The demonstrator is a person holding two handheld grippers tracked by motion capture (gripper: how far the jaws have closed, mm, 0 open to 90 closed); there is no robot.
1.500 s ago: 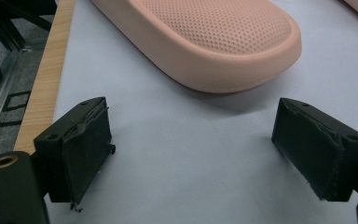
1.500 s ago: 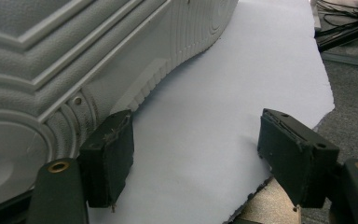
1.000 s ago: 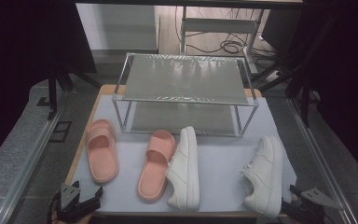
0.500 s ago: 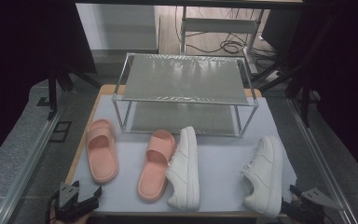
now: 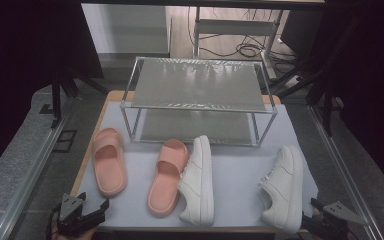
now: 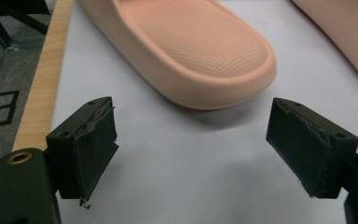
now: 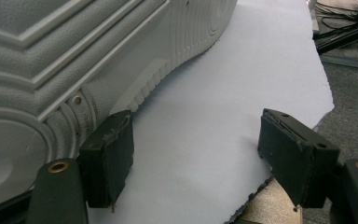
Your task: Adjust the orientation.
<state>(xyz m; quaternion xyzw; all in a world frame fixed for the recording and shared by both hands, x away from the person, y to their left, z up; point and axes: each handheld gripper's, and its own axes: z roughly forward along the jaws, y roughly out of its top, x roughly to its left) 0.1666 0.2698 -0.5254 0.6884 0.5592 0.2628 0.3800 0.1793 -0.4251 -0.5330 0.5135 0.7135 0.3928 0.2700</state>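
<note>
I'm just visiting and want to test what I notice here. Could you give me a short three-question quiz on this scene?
1. How many shoes lie on the table?
2. True or false: the left claw is clamped on the pink slide.
3. Which shoe lies nearest the right claw: A) pink slide, B) white sneaker, C) black boot?

Key:
1. Four: two pink slides and two white sneakers, in front of the metal rack.
2. False: its jaws stand open, short of the slide.
3. B.
</note>
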